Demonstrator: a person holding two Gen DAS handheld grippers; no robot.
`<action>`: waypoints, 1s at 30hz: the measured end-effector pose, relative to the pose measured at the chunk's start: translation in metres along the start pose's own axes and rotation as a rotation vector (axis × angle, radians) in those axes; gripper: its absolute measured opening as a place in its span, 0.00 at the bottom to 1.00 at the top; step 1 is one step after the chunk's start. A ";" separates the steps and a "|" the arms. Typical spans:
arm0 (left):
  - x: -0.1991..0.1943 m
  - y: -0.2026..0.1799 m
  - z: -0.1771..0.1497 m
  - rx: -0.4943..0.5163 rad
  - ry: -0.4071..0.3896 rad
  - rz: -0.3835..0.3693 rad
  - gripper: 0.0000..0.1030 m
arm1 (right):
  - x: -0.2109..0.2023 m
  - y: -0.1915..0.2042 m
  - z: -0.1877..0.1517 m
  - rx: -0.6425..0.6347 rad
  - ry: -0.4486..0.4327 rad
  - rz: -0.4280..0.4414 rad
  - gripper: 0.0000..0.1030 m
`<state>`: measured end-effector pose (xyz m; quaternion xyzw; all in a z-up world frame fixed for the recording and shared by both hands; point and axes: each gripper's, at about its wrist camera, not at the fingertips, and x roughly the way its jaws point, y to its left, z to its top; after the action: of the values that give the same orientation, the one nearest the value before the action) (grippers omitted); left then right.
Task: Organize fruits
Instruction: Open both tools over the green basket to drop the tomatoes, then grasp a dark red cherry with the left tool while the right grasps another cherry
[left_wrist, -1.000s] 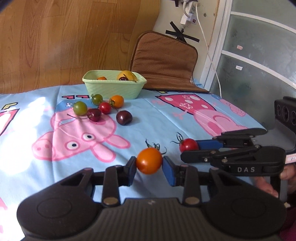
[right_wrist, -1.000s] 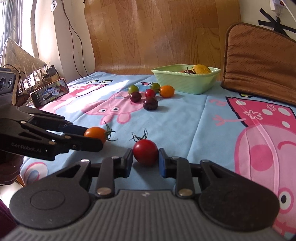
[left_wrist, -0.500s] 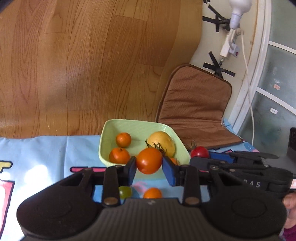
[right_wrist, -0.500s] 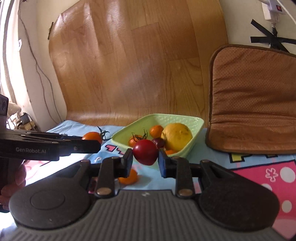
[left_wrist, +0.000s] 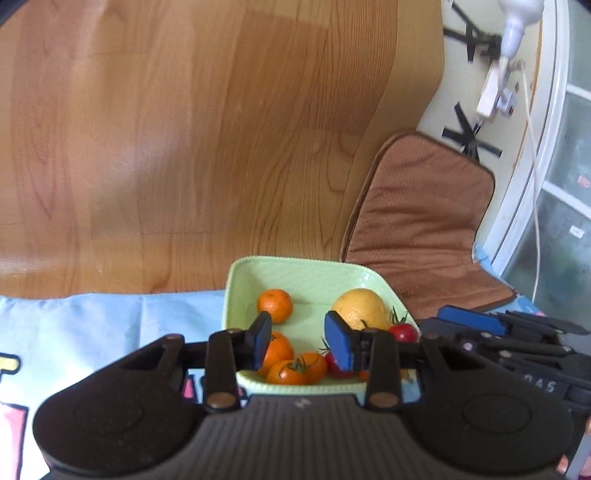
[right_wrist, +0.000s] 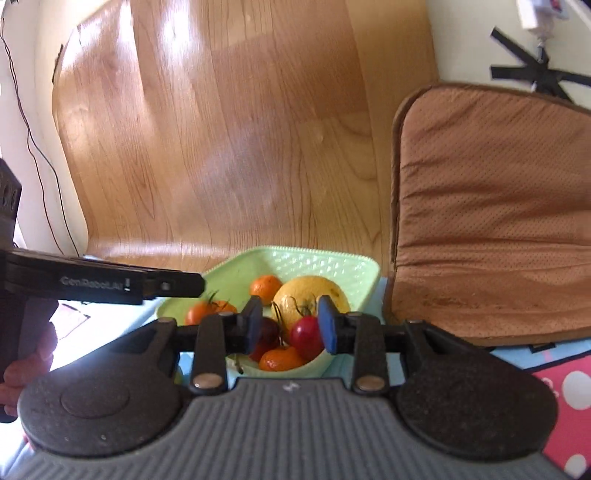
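Note:
A light green basket (left_wrist: 295, 271) (right_wrist: 332, 260) holds a yellow lemon (left_wrist: 360, 308) (right_wrist: 314, 293), small oranges (left_wrist: 275, 305) (right_wrist: 265, 288) and tomatoes. My left gripper (left_wrist: 298, 339) is open and empty above the basket's near side; the orange tomato (left_wrist: 286, 371) lies in the basket below it. My right gripper (right_wrist: 290, 328) is open over the basket; the red tomato (right_wrist: 306, 336) lies loose between its pads among the fruit. The red tomato also shows in the left wrist view (left_wrist: 404, 331).
A brown cushion (left_wrist: 421, 229) (right_wrist: 491, 221) leans on the wall right of the basket. A wooden panel (left_wrist: 184, 147) stands behind. The blue cartoon-print cloth (left_wrist: 92, 328) covers the surface. A white cable (left_wrist: 532, 166) hangs at the right.
Both grippers carried their tomatoes from the cloth to over the basket and opened. The orange tomato and the red tomato now lie in the basket.

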<state>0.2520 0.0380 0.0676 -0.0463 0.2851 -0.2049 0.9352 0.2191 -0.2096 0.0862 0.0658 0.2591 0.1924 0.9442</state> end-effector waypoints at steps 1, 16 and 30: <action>-0.011 0.004 -0.003 -0.006 -0.012 -0.003 0.32 | -0.009 0.000 -0.002 0.012 -0.005 0.018 0.35; -0.061 -0.009 -0.098 0.012 0.080 -0.037 0.36 | -0.032 0.074 -0.079 -0.186 0.230 0.208 0.45; -0.039 -0.006 -0.103 -0.026 0.103 0.039 0.26 | -0.019 0.069 -0.079 -0.180 0.250 0.139 0.32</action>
<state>0.1637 0.0515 0.0030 -0.0422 0.3362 -0.1852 0.9224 0.1401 -0.1517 0.0428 -0.0256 0.3512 0.2862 0.8911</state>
